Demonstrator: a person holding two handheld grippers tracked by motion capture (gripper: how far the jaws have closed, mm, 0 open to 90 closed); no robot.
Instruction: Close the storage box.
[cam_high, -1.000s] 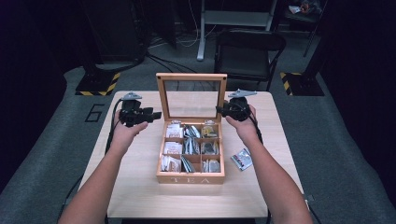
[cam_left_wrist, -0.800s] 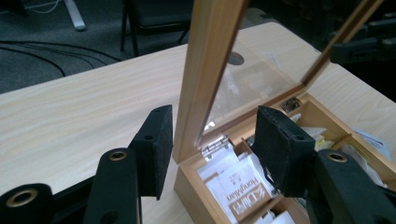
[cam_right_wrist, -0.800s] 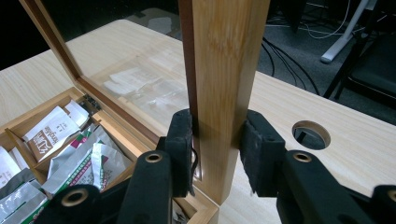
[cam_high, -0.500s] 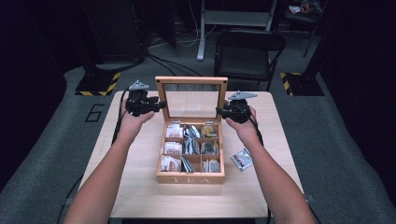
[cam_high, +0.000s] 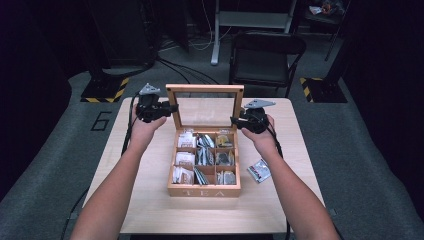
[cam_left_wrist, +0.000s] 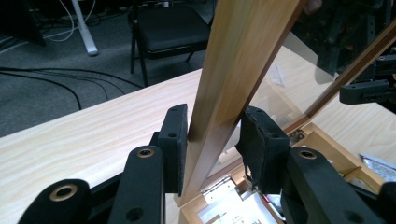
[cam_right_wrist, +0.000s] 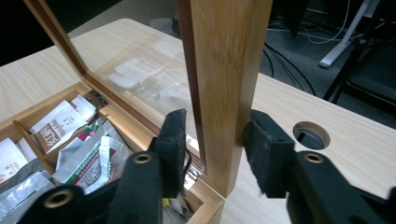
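The tea box (cam_high: 204, 165) sits in the middle of the table (cam_high: 150, 210), its glass lid (cam_high: 205, 107) standing upright at the back, and the person has a gripper at each side rail. The left gripper (cam_left_wrist: 212, 154) has just been closing: its pads bracket the lid's left rail (cam_left_wrist: 233, 84), one pad tight against the wood, the other with a sliver of light beside it, so it reads as clamped on the frame. The right gripper (cam_right_wrist: 212, 149) has just been opening; its jaws straddle the right rail (cam_right_wrist: 224, 93) with a gap on the outer side, so that grip looks let go.

The step appears to be swinging the lid on its hinges. To do it well, both hands should follow the same arc about the back edge, pushing on the wooden rails and never on the glass, and the right jaws ought to close again before any load goes through them, or the frame may twist.

Room is good. Behind the lid there's bare tabletop up to the far edge, with a chair (cam_high: 265, 55) well beyond. A loose tea packet (cam_high: 259, 170) lies right of the box, near the right forearm, and a round cable hole (cam_right_wrist: 311, 134) sits close to the right jaws, both out of the lid's path. The packets in the compartments (cam_high: 205, 155) lie low, so nothing should catch.
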